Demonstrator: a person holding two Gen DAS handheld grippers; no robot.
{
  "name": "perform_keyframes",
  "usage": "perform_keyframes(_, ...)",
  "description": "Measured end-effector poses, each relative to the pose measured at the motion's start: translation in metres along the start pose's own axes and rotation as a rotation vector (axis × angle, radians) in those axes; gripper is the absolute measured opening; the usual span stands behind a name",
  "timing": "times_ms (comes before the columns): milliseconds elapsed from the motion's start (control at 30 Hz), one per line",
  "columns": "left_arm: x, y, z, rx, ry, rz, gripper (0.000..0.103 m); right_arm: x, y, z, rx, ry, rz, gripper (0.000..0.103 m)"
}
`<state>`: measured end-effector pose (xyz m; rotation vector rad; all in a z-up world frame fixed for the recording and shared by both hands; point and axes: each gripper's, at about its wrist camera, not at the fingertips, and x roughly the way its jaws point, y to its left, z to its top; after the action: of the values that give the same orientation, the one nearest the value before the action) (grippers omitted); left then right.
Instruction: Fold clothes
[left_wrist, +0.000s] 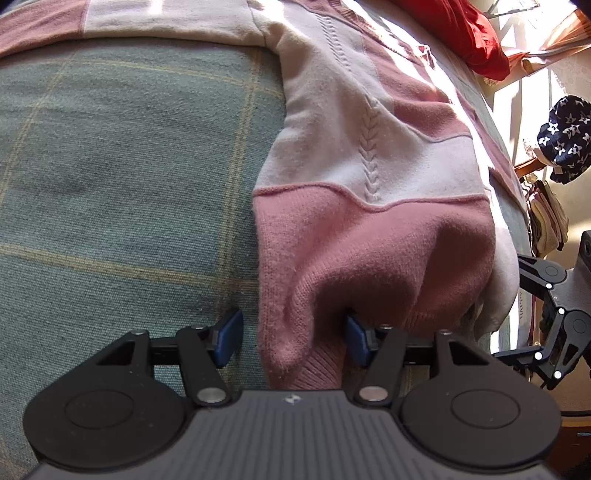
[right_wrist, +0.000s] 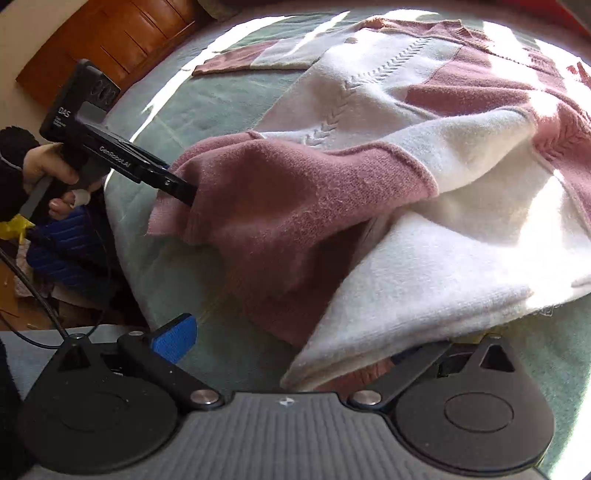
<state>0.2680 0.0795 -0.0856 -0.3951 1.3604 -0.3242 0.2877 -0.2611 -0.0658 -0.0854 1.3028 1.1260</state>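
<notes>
Pink-and-white knit sweater (left_wrist: 369, 155) lies on a green plaid bed cover (left_wrist: 110, 166), filling centre to upper right of the left wrist view; sleeve runs along the top edge.

Left gripper (left_wrist: 293, 338): jaws part open, pink hem bunched between the blue pads (left_wrist: 229, 338). Left pad stands clear of the cloth; right pad touches the fold. Not clamped.

Right wrist view: left gripper (right_wrist: 181, 194) comes in from the upper left, tip buried in the pink hem, held by a hand (right_wrist: 48, 166) in a dark sleeve. Writing on its body reads "DAS" and "GenRobot.AI"; smaller print under "DAS" too small to read.

Right gripper (right_wrist: 291, 354): jaws wide apart. Blue left pad (right_wrist: 173, 341) free over the cover; white sweater edge draped over the right finger, its pad hidden. No grip on the cloth shows.

Red cloth (left_wrist: 461, 33) upper right of the left view, star-print navy fabric (left_wrist: 565, 136) at the right edge. Wood cabinet (right_wrist: 110, 33) upper left of the right view.
</notes>
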Motion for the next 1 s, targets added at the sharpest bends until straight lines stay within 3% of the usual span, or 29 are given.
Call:
perform_keyframes(67, -0.002, 0.003, -0.002, 0.004, 0.002, -0.001, 0.059, -0.006, 0.007, -0.005, 0.078, 0.042, 0.166, 0.103)
perform_keyframes(100, -0.002, 0.003, -0.002, 0.005, 0.004, -0.001, 0.059, -0.009, 0.014, -0.009, 0.082, 0.046, 0.167, 0.103)
perform_keyframes(167, -0.002, 0.002, -0.001, 0.009, 0.007, -0.002, 0.059, -0.020, 0.024, -0.019, 0.081, 0.013, 0.088, 0.103)
perform_keyframes(267, -0.003, 0.002, -0.001, 0.021, 0.005, -0.004, 0.059, -0.027, 0.006, -0.024, 0.185, -0.076, -0.020, 0.103)
perform_keyframes(467, -0.004, 0.004, -0.001, 0.012, -0.009, -0.006, 0.058, -0.028, -0.039, -0.025, 0.389, -0.255, -0.013, 0.103)
perform_keyframes(567, -0.003, 0.003, -0.001, 0.021, -0.004, -0.002, 0.058, -0.022, -0.043, -0.025, 0.443, -0.231, -0.013, 0.103)
perform_keyframes(733, -0.001, 0.004, 0.001, 0.012, 0.000, -0.005, 0.059, -0.031, -0.027, -0.048, 0.499, -0.171, -0.114, 0.103)
perform_keyframes(900, 0.000, 0.002, 0.001, 0.015, -0.001, -0.010, 0.063, -0.049, -0.012, -0.059, 0.595, -0.221, -0.179, 0.099)
perform_keyframes(1000, 0.001, 0.000, 0.002, 0.014, -0.002, -0.010, 0.064, -0.052, -0.010, -0.052, 0.652, -0.252, -0.197, 0.082)
